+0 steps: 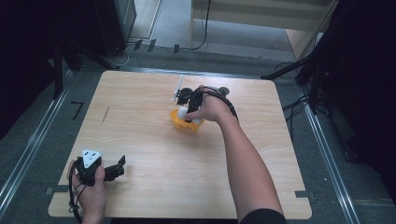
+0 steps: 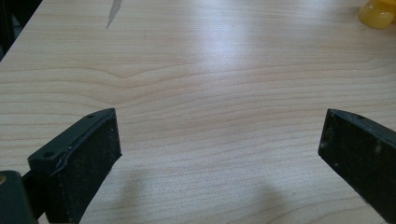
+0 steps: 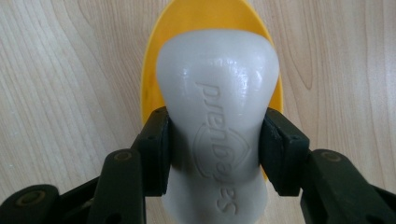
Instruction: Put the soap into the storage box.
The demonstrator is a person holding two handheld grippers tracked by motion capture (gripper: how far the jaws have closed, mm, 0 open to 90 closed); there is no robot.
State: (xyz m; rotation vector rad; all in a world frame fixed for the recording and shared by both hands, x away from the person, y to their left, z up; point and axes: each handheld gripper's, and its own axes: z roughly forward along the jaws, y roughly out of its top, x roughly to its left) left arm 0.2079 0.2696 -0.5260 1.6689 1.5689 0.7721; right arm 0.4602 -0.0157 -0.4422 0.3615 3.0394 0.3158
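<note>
Centrally, right gripper (image 3: 215, 154) clamps white handle (image 3: 218, 112) embossed "prengeles"; yellow scoop (image 3: 210, 18) beneath.

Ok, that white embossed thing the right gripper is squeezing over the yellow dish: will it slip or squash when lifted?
The white piece looks smooth and glossy, so it may slip. Its waist narrows where the right gripper clamps, which probably helps hold it. No visible denting suggests it's fairly stiff. The yellow dish beneath seems light.

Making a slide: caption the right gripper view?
Right claw shut on a white embossed bar above a yellow dish.
</note>
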